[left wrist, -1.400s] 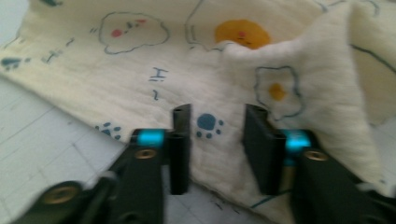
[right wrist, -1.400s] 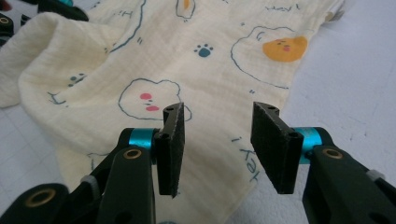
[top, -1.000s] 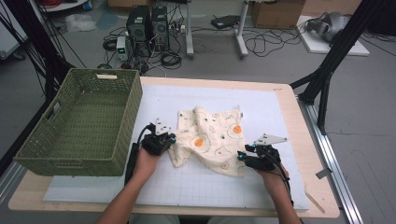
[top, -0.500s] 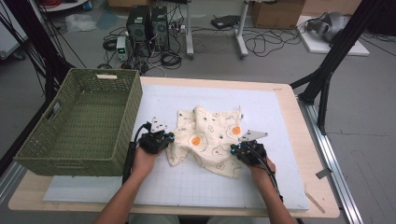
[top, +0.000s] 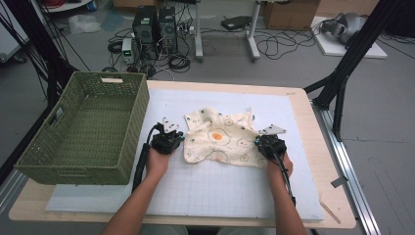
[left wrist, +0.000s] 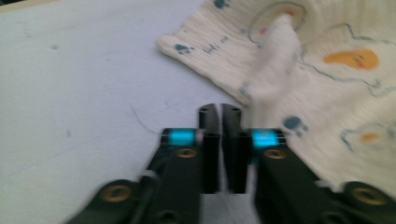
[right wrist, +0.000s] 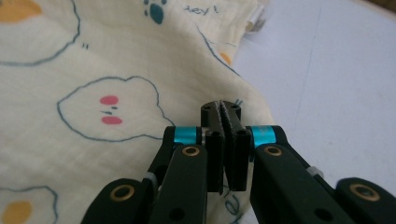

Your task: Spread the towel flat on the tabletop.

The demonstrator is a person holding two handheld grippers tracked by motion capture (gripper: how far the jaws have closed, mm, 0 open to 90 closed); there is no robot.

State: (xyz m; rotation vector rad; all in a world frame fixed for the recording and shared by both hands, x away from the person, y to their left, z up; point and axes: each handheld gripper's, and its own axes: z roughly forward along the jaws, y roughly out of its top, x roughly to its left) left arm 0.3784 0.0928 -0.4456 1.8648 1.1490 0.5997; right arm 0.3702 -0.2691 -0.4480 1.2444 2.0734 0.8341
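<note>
A cream cloth (top: 220, 139) printed with fried eggs and clouds lies spread in the middle of the white mat (top: 220, 191). My left gripper (top: 169, 139) is at the cloth's left edge with its jaws shut. In the left gripper view a raised fold of the cloth (left wrist: 275, 51) runs straight to the tips of the left gripper (left wrist: 219, 111). My right gripper (top: 270, 144) sits on the cloth's right edge. In the right gripper view the right gripper (right wrist: 220, 108) is shut, with the cloth (right wrist: 93, 70) pinched at its tips.
A green woven basket (top: 125, 122) stands at the table's left, close to my left hand. Bare mat lies in front of the cloth, and the wooden table edge (top: 337, 196) runs along the right. Cables and computer cases lie on the floor beyond.
The right gripper moved in to the crumpled cloth, then back out to the right with its edge. The cloth now lies flatter and wider. The left gripper barely shifted.
</note>
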